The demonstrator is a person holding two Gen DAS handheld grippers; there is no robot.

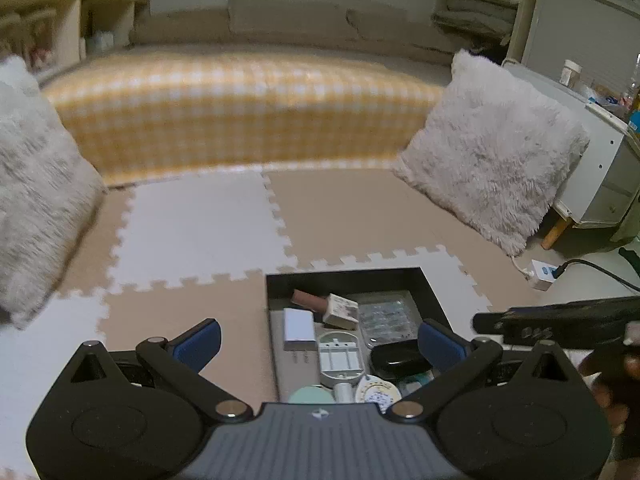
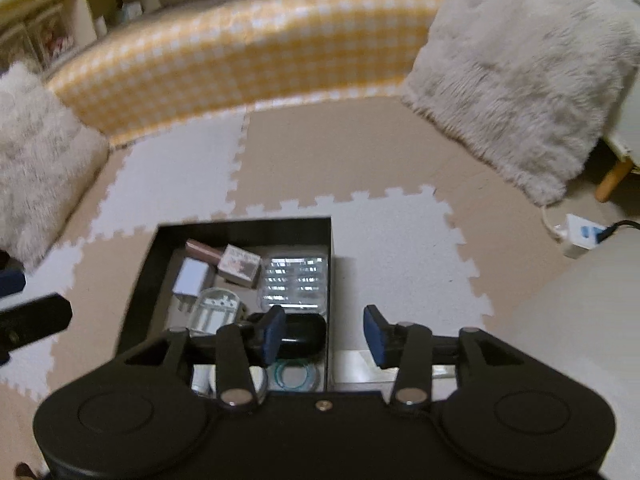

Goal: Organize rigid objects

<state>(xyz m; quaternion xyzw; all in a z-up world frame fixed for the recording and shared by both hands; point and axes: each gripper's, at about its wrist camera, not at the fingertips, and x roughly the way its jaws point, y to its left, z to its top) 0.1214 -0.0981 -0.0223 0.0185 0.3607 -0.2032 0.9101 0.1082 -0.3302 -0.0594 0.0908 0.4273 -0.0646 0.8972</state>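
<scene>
Black box (image 2: 240, 228) of small items on floor mat, below and between left claw (image 1: 320, 344) tips. Right claw (image 2: 325, 334) beside box's right wall. Both claws wide, empty.

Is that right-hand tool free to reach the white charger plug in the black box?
Probably yes. The right tool is open and empty above the black box, and the white charger plug lies uncovered near the far left corner.

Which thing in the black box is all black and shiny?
The oval black case at the near end of the black box. The white charger, clear blister pack and pink tube are pale.
</scene>
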